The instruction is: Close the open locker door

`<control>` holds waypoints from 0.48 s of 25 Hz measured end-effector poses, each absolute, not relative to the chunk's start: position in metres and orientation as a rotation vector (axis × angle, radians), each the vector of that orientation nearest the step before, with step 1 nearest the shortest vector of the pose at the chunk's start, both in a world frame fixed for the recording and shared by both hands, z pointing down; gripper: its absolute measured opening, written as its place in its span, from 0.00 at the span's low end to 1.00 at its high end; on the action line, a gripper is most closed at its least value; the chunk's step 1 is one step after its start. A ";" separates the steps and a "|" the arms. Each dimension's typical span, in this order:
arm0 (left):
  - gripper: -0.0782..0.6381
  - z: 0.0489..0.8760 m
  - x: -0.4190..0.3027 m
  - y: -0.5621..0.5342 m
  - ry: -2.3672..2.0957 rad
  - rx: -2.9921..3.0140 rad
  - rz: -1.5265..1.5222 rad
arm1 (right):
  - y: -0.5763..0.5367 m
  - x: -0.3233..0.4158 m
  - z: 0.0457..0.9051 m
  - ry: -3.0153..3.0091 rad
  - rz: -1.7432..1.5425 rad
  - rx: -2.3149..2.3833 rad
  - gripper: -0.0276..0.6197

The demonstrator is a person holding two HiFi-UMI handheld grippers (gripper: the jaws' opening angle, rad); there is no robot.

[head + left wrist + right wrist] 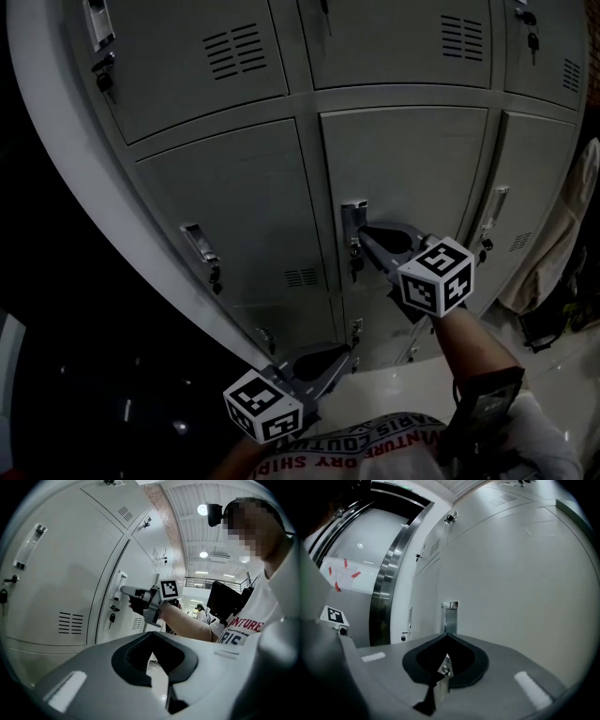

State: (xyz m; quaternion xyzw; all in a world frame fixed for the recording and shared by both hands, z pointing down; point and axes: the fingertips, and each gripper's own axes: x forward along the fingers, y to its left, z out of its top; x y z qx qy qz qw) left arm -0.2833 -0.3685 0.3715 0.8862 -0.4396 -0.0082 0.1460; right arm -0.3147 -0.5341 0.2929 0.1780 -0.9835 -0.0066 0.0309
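Note:
The grey locker door lies in line with its neighbours, with a metal handle at its left edge and a key below it. My right gripper is shut, its tips against that handle; the lock shows through the gap behind its tips. The left gripper view shows the right gripper touching the handle from the side. My left gripper hangs lower, near the bottom row of lockers, shut on nothing.
Closed lockers surround the door, each with a handle and a hanging key. A pale cloth hangs at the right. Shiny floor lies below. A steel door frame stands beyond the lockers' end.

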 end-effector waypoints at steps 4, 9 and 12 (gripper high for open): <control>0.12 0.374 -0.286 -0.369 -1.278 2.534 -0.008 | -0.544 -0.318 0.294 -3.035 0.004 0.568 0.03; 0.12 0.379 -0.285 -0.365 -1.276 2.520 -0.008 | -0.546 -0.320 0.296 -3.038 -0.010 0.578 0.03; 0.12 0.379 -0.286 -0.363 -1.281 2.517 -0.008 | -0.546 -0.321 0.297 -3.029 -0.026 0.591 0.03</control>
